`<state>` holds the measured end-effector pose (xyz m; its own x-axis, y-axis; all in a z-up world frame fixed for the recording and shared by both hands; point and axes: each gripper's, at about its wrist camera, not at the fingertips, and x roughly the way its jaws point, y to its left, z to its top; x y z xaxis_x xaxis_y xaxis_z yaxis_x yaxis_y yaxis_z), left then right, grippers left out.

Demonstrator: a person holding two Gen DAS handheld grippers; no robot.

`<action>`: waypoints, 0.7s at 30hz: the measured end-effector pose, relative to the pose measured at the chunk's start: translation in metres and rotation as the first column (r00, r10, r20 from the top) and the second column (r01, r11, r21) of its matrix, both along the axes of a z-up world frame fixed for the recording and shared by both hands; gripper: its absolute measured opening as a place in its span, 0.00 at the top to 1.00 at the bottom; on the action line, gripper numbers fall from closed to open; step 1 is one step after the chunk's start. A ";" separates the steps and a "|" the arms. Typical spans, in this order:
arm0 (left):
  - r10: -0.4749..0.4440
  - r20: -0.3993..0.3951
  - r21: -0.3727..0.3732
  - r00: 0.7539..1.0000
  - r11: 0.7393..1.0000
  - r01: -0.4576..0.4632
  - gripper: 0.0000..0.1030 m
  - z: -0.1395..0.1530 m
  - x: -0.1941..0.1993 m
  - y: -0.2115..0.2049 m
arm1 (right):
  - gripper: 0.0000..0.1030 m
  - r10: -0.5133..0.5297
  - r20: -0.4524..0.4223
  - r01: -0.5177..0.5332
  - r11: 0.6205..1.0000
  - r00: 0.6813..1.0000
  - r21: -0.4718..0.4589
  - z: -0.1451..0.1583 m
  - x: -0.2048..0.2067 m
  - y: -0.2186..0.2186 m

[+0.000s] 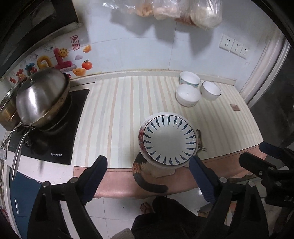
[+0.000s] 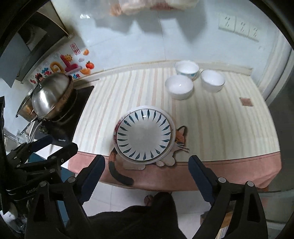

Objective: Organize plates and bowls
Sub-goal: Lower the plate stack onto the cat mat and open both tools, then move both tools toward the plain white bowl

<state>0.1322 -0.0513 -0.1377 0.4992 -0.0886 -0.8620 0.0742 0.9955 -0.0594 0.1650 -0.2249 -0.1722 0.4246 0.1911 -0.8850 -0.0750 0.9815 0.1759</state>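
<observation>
Both claws hang wide apart and empty above the counter's near edge: the left claw (image 1: 148, 176) and the right claw (image 2: 147, 174), each with blue-padded fingers framing the stack below without touching it. Between them sits the leaf-patterned plate (image 1: 169, 140), topmost on a stack of plates whose lower rims peek out at the left side (one shows a red floral edge). This top plate holds nothing. The stack rests on a cat picture (image 2: 181, 137) printed on the striped cloth (image 1: 114, 114) that covers the counter, close to the cloth's pink border.

Farther back, near the wall, three white bowls (image 1: 189, 95) stand upright in a tight cluster, all empty, well apart from the plates. At the far left a steel bowl (image 1: 40, 99) lies inverted over a pan on the black cooktop (image 1: 60, 147). Plastic bags (image 1: 183, 11) hang on the wall above, contents unclear.
</observation>
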 end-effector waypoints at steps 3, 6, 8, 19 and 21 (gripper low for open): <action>-0.003 0.024 -0.006 1.000 1.000 0.003 0.09 0.012 -0.013 0.001 | 0.08 -0.019 0.030 0.019 1.000 0.999 0.011 0.018 -0.019 0.001; 0.001 0.042 -0.006 0.999 1.000 -0.001 0.08 0.019 -0.022 0.000 | 0.07 -0.028 0.065 0.027 1.000 0.998 0.007 0.034 -0.036 0.003; 0.005 0.048 -0.007 0.999 1.000 -0.004 0.08 0.021 -0.026 0.000 | 0.07 -0.032 0.081 0.032 0.999 0.996 0.007 0.042 -0.045 0.003; 0.016 0.029 -0.015 0.999 1.000 -0.015 0.08 0.016 -0.010 -0.013 | 0.06 -0.048 0.066 0.046 0.998 0.997 0.035 0.044 -0.044 -0.010; 0.015 0.032 -0.022 0.999 1.000 -0.014 0.07 0.014 0.005 -0.019 | 0.06 -0.050 0.052 0.047 0.997 0.997 0.059 0.037 -0.029 -0.020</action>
<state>0.1367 -0.0702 -0.1239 0.5283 -0.0998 -0.8432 0.0622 0.9950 -0.0787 0.1363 -0.2451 -0.1353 0.4810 0.2193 -0.8489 -0.0381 0.9725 0.2296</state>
